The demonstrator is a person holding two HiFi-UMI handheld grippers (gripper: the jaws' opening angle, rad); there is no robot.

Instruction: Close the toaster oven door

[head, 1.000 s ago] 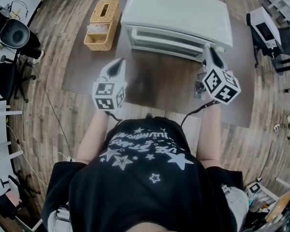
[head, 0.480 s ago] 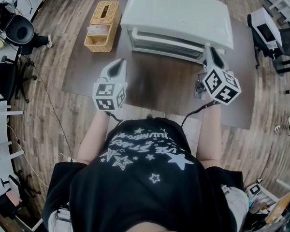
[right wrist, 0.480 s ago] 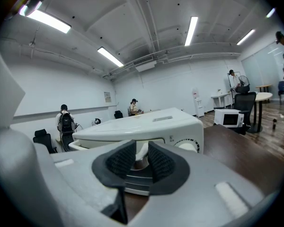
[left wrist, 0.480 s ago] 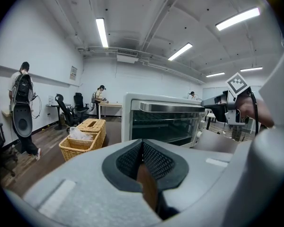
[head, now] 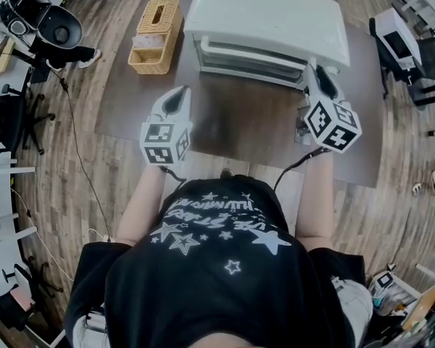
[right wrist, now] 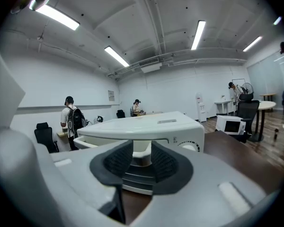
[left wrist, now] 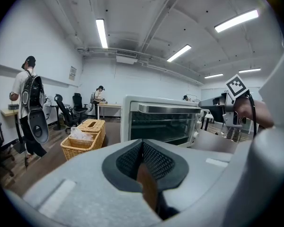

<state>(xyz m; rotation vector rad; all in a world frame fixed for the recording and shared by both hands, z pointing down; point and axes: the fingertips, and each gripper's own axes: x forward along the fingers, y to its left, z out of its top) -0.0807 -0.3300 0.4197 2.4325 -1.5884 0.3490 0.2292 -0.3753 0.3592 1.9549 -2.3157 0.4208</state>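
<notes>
Head view: oven (head: 268,20) at back of table (head: 239,129), door (head: 250,58) looks shut. R claw (head: 313,72) opening, handle (right wrist: 141,157) end btwn jaws. L claw (head: 175,97) clenched, empty. Left to do: pull R claw away.

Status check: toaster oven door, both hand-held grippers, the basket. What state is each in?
toaster oven door: upright against the oven front, looks closed.
right hand-held gripper: jaws opening, white end of the door handle between them.
left hand-held gripper: jaws together, nothing held.
wicker basket: upright on the table, not empty.
</notes>
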